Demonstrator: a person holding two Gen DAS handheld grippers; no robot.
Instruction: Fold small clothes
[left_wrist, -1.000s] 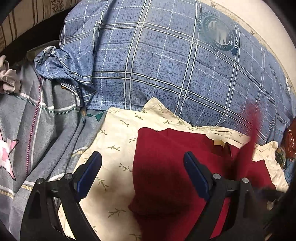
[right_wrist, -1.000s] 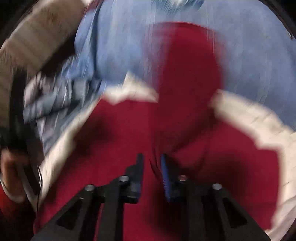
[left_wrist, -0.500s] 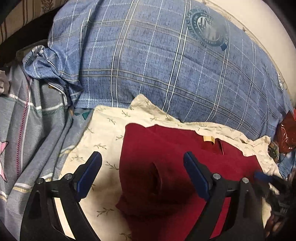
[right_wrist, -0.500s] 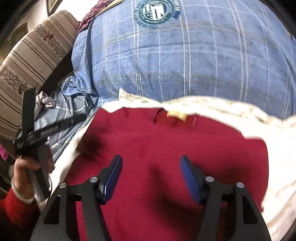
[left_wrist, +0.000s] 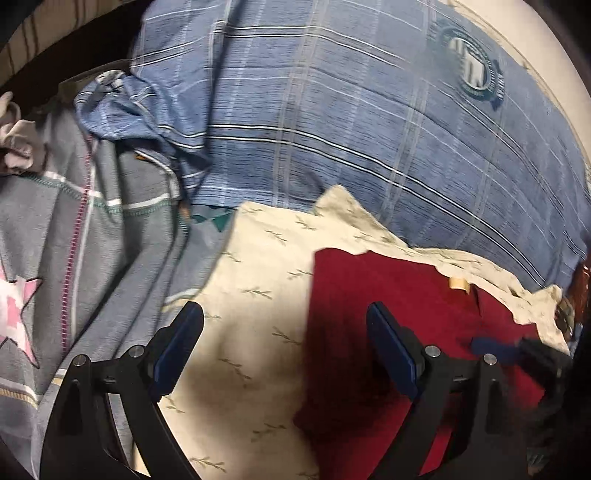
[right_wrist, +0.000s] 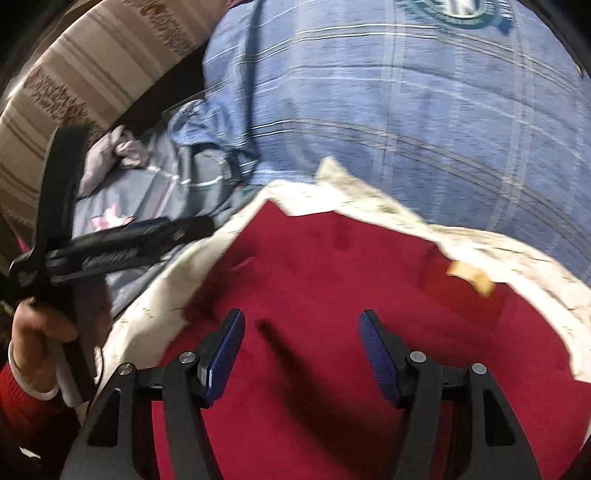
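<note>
Two grippers, left (left_wrist: 284, 350) and right (right_wrist: 301, 356), hover with fingers spread, gripping nothing, over a red garment (right_wrist: 332, 295) lying on cream cloth (left_wrist: 258, 295). Pinching both layers together could spoil the fold.

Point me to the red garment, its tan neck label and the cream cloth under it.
red garment (right_wrist: 332, 280): right wrist view, flat middle.
neck label (right_wrist: 471, 277): right wrist view, label centre.
cream cloth (left_wrist: 258, 295): left wrist view, bare printed area left of garment.
</note>
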